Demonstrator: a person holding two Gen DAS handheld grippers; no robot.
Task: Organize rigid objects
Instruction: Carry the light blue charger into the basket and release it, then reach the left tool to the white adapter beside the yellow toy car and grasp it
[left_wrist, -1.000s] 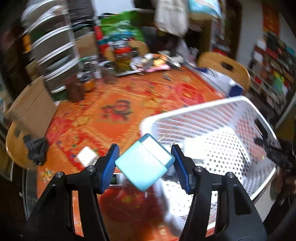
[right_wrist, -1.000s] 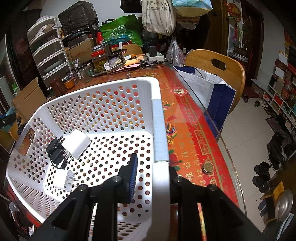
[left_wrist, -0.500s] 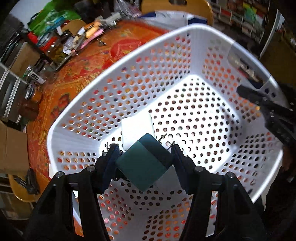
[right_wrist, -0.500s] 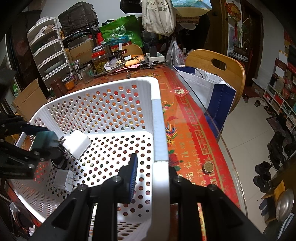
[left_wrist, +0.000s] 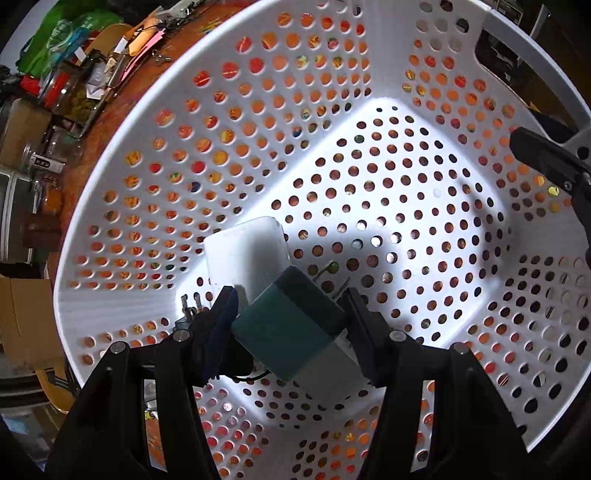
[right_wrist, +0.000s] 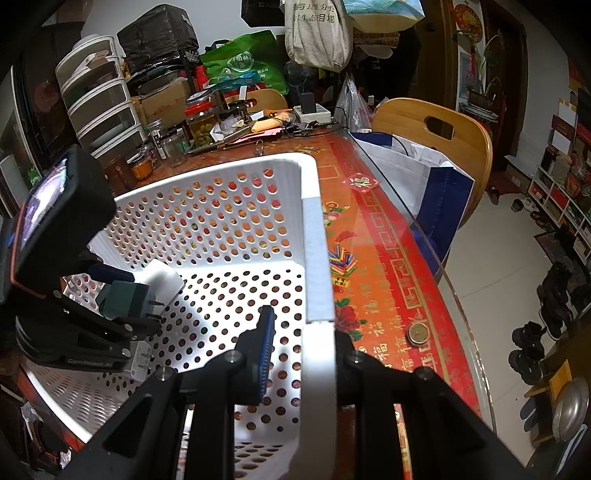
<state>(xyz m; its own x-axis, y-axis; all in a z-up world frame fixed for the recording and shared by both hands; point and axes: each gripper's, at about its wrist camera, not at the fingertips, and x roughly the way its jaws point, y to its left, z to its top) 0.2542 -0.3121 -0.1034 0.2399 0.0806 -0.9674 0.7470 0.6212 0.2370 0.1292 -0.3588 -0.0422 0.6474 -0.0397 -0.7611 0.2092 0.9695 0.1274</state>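
My left gripper (left_wrist: 290, 326) is shut on a teal plug adapter (left_wrist: 288, 328) and holds it low inside the white perforated basket (left_wrist: 369, 110), prongs pointing forward. The adapter also shows in the right wrist view (right_wrist: 123, 299), in the left gripper (right_wrist: 127, 308). A white charger (left_wrist: 243, 251) lies on the basket floor just ahead of it, also seen in the right wrist view (right_wrist: 160, 275). Another white plug (right_wrist: 138, 360) lies under the left gripper. My right gripper (right_wrist: 301, 347) is shut on the basket's rim (right_wrist: 316, 258).
The basket stands on a table with a red and orange patterned cloth (right_wrist: 373, 251). Jars and clutter (right_wrist: 199, 122) crowd the far end. A wooden chair (right_wrist: 432, 129) with a white bag stands at the right. A coin (right_wrist: 417, 332) lies near the table edge.
My left gripper has carried the teal adapter from above the table down into the basket, close to the white charger. The right gripper has held the rim still.
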